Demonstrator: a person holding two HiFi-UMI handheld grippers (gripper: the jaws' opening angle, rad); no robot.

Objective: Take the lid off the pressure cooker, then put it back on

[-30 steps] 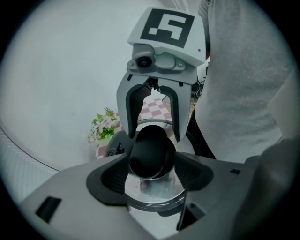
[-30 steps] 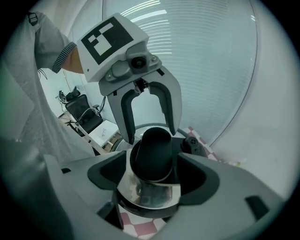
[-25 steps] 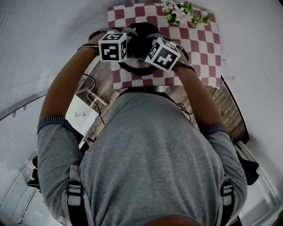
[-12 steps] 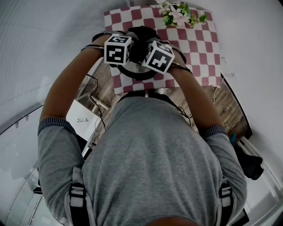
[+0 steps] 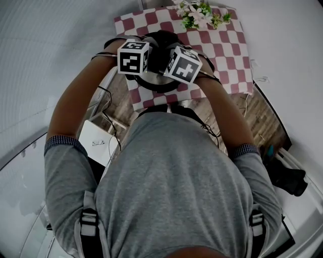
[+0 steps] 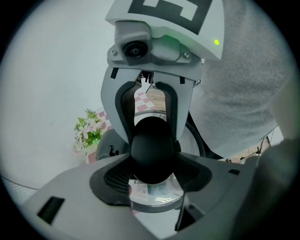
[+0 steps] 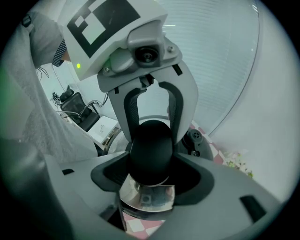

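The pressure cooker (image 5: 151,84) stands on a red-and-white checked cloth (image 5: 224,55). Its steel lid (image 6: 157,199) (image 7: 146,198) carries a round black knob (image 6: 152,147) (image 7: 151,152). My left gripper (image 5: 150,50) (image 6: 152,164) and right gripper (image 5: 170,51) (image 7: 151,164) face each other over the lid, both pointing steeply down. The knob sits between both pairs of jaws. The left jaws are closing, and their pads touch the knob's sides. The right pads press on the knob too. Each gripper view shows the other gripper opposite: right gripper (image 6: 150,110), left gripper (image 7: 152,108).
A bunch of pale flowers (image 5: 199,14) (image 6: 89,131) lies at the cloth's far edge. Wooden tabletop (image 5: 257,121) shows beyond the cloth's near edge. A white box (image 5: 98,143) and cables lie low on the left. My body hides the near part of the table.
Both grippers have stayed over the lid's knob. The left cube has rolled slightly. The cloth and flowers sit a little higher in the head view as the view shifted.
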